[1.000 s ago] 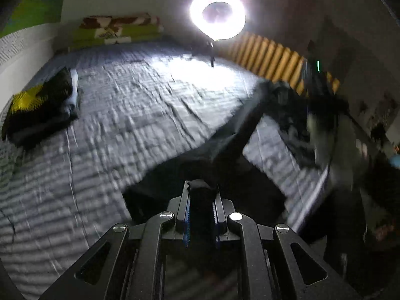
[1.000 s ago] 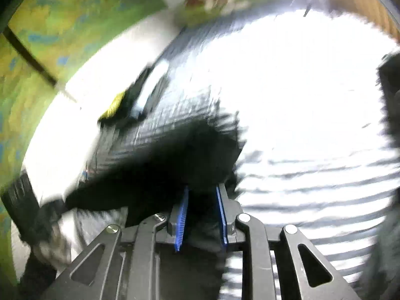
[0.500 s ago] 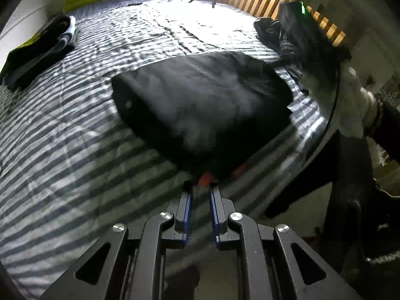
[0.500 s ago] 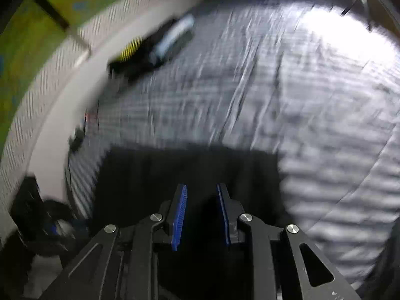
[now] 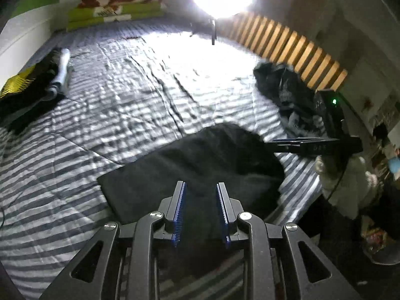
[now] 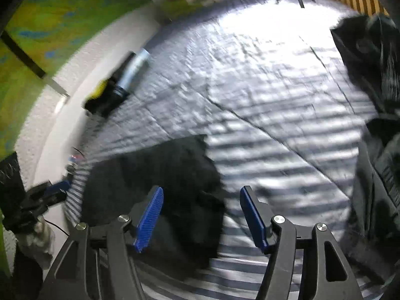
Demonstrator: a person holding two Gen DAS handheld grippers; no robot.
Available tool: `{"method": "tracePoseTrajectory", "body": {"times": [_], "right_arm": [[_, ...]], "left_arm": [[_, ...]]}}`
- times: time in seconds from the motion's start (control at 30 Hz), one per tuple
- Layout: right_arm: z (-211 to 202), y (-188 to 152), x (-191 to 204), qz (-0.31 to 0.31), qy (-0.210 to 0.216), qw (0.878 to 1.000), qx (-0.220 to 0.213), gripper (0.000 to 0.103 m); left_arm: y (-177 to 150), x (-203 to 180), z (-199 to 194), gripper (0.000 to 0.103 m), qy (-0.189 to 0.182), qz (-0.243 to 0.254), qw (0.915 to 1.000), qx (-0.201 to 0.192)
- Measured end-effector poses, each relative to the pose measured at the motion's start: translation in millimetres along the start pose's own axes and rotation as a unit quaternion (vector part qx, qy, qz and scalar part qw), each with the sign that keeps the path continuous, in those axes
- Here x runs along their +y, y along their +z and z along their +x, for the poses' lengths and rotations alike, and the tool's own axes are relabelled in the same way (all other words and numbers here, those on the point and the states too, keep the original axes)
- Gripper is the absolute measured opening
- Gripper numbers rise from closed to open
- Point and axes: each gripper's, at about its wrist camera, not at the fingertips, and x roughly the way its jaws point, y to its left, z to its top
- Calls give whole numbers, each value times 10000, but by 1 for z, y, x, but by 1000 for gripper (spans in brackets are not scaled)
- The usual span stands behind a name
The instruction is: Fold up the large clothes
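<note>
Since half a second ago, widening both claws: left claw (image 5: 200,210), right claw (image 6: 202,215), both empty over garment (image 5: 200,165); fold laid, needing regrasping next.

Black soft-fabric garment (image 5: 200,172) folded into a rough rectangle, lying flat. Sits near the front edge of the grey-striped bed (image 5: 120,100). Nothing gripping it.

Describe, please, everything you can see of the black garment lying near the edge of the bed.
The black garment is plain, dark, soft-looking cloth, folded into a thick, roughly rectangular bundle. It lies flat on the striped bedcover near the bed's edge. Both open claws hang over it; neither visibly grips it. No print or fastening shows.
</note>
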Motion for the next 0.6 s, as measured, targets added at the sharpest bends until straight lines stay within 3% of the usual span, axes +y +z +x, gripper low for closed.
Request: {"method": "tracePoseTrajectory", "body": {"times": [0.07,0.1,0.13,0.23,0.27,0.43,0.53,0.6], "right_arm": [[16,-10,-3,180,239,9985,457,54],[21,-18,-2,343,619,9952,675,32],[23,-27,3,354,731,9930,863,23],[19,-43,19,-36,558,9946,874,18],[20,-48,17,16,645,9933,957,17],[-2,-48,13,-295,532,9914,1159,18],[-39,-31,19,-750,157,9962,407,21],[-48,-11,22,-758,217,9969,-34,29]], "left_arm": [[-8,-2,23,26,4,148,9995,261],[-12,-2,30,26,69,230,9990,369],[-22,-2,38,26,114,280,9982,518],[-51,10,58,25,116,220,9973,687],[-58,10,56,25,76,291,9982,520],[-48,14,40,25,18,110,9984,547],[-27,14,12,27,59,44,9999,84],[-8,19,3,33,182,-162,9994,-247]]}}
